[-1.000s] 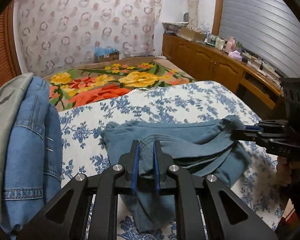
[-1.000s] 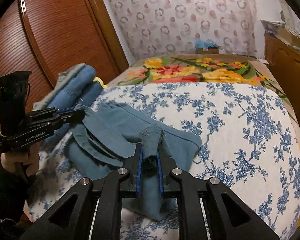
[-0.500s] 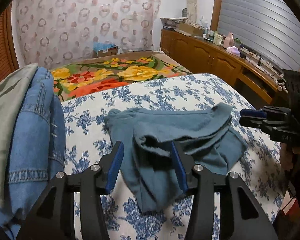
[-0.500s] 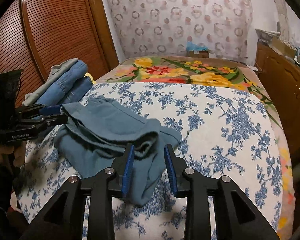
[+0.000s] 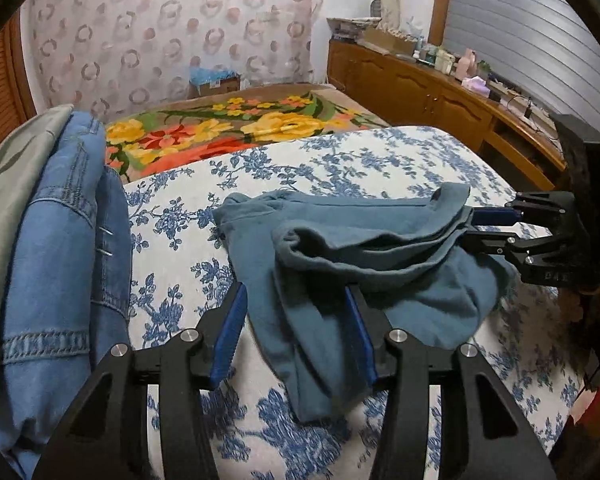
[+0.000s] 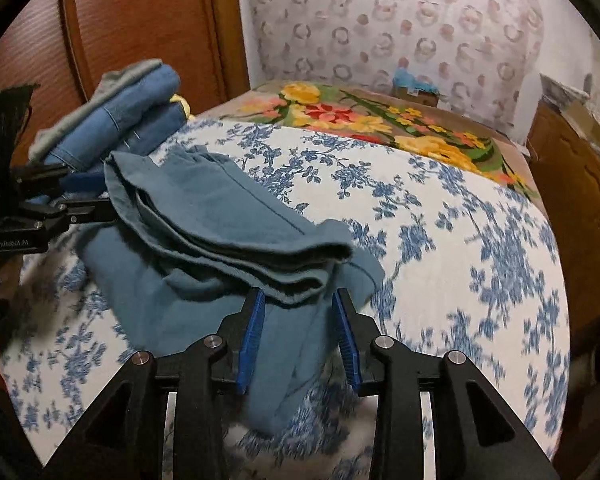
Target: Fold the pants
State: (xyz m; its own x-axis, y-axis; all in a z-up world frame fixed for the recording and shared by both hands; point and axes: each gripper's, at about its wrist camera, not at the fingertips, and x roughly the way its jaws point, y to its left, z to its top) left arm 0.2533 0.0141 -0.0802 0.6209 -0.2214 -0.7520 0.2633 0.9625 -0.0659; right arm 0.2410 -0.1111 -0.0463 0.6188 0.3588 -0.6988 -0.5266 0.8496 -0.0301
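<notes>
1. I see the teal pants (image 5: 380, 264) lying bunched on the blue-floral bedspread (image 5: 340, 160), beside the stacked jeans (image 5: 68, 240).
2. My left gripper (image 5: 296, 320) is spread wide, straddling the fabric.
3. My right gripper (image 6: 298, 320) is likewise wide, gripping nothing.

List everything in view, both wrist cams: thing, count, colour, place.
pants: 1, teal, crumpled mid-bed between the grippers
bedspread: 1, white with blue flowers, under the pants
blanket: 1, bright floral, far end of bed
folded clothes: 1 stack, blue denim and grey, left bed edge
cardboard box: 1, brown with blue contents, by the curtain
curtain: 1, pale with ring print, back wall
sideboard: 1, wooden, cluttered top, right of the bed
left gripper: black, blue pads, open over the pants
right gripper: black, blue pads, open over the pants
</notes>
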